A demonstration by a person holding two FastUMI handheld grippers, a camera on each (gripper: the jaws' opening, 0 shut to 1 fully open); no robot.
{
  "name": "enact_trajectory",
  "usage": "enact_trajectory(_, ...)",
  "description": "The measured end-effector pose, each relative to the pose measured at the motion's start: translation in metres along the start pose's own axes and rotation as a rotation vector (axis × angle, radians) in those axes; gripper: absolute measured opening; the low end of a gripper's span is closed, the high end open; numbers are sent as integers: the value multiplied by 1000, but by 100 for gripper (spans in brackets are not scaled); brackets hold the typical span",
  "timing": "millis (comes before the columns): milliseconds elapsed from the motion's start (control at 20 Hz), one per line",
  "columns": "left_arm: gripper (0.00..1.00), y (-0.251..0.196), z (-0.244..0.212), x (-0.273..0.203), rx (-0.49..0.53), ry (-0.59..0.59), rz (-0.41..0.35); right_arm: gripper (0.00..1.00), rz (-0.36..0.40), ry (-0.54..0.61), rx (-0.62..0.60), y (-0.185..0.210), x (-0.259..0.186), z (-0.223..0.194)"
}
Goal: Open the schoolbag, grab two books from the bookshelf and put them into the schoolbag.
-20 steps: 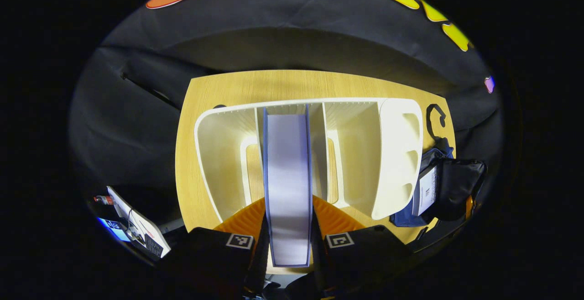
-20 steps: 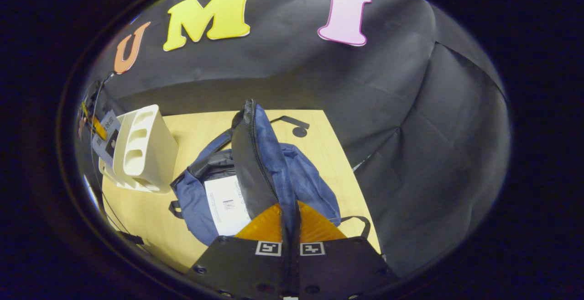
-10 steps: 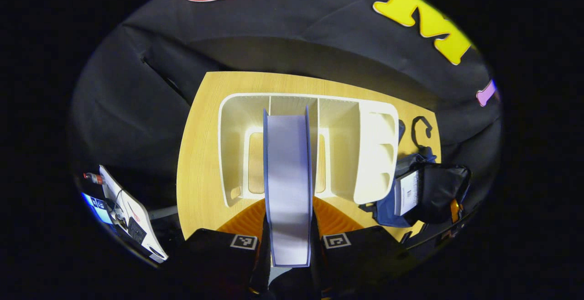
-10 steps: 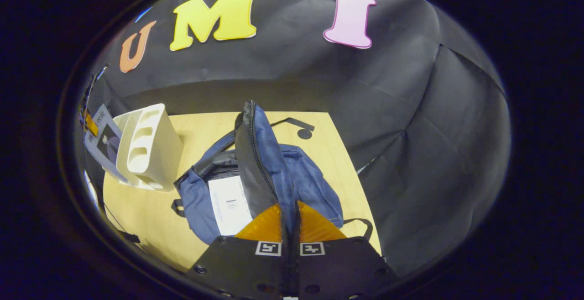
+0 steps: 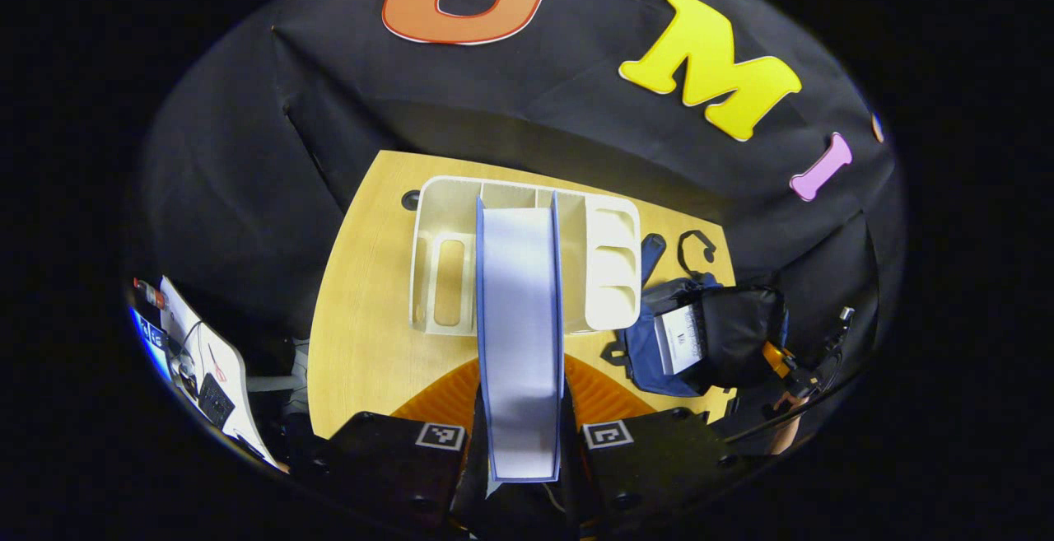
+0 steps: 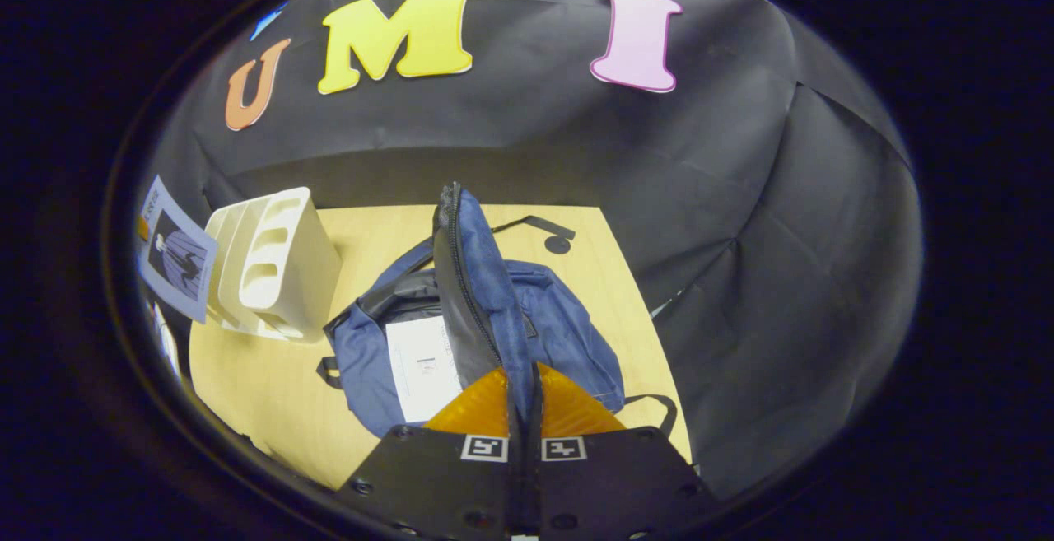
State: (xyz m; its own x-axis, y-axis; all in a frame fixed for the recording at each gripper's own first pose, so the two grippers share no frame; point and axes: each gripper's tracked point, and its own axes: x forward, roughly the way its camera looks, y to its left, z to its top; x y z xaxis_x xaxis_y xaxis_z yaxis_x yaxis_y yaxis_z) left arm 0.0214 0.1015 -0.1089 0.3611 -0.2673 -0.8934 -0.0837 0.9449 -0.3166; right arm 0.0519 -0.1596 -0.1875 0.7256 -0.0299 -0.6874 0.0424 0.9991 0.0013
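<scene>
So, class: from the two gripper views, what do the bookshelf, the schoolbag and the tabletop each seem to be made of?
Bookshelf: probably moulded plastic; cream, smooth, with rounded cut-out slots.
Schoolbag: soft woven fabric, likely nylon or polyester; blue, creased, with its zipped flap hanging limp from the right gripper.
Tabletop: wood or wood-look laminate; pale, with fine straight grain and a matte finish.

A pale wooden table [image 5: 362, 343] spreads out ahead of me, its far edge meeting the black cloth wall [image 5: 247, 162]. A small dark round hole [image 5: 410, 200] sits in its top near that far edge. Off the table's side, low down, I see a white board [image 5: 210, 352] with cables [image 5: 191, 335] and a lit screen [image 5: 148, 335] beside it.
</scene>
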Motion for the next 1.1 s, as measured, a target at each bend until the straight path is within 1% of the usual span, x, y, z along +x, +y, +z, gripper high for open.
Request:
enact_trajectory(150, 38, -29, -10, -7, -20, -19, -114, 0, -2, -2, -8, 2, -2, -1)
enact_trajectory(300, 38, -66, -20, -3, -71, -15, -260, 0, -8, -5, -6, 2, -4, -1)
enact_trajectory(350, 41, -81, -22, 1, -82, -16, -311, 0, -10, -4, -5, 3, -4, -2)
enact_trajectory(400, 38, -95, -24, 5, -91, -21, -356, 0, -12, -5, -5, 3, -5, -2)
enact_trajectory(550, 39, -137, -34, 21, -108, -36, -485, 0, -21, -8, -13, 3, -6, -3)
enact_trajectory(750, 38, -196, -56, 51, -178, -19, -633, 0, -32, -11, -11, -2, -7, -2)
enact_trajectory(850, 38, -219, -71, 72, -227, 0, -672, 0, -38, -12, -9, -4, -7, -3)
enact_trajectory(900, 38, -229, -79, 83, -252, 12, -684, 3, -43, -14, -14, -6, -7, -3)
enact_trajectory(950, 38, -238, -90, 95, -268, 29, -694, 3, -48, -16, -19, -7, -6, -2)
enact_trajectory(1000, 38, -247, -100, 106, -276, 42, -700, 0, -50, -18, -23, -7, -7, -2)
enact_trajectory(1050, 43, -254, -108, 117, -275, 50, -700, 0, -50, -18, -25, -7, -7, -3)
enact_trajectory(1100, 38, -261, -115, 130, -272, 49, -699, 0, -51, -17, -27, -8, -7, -3)
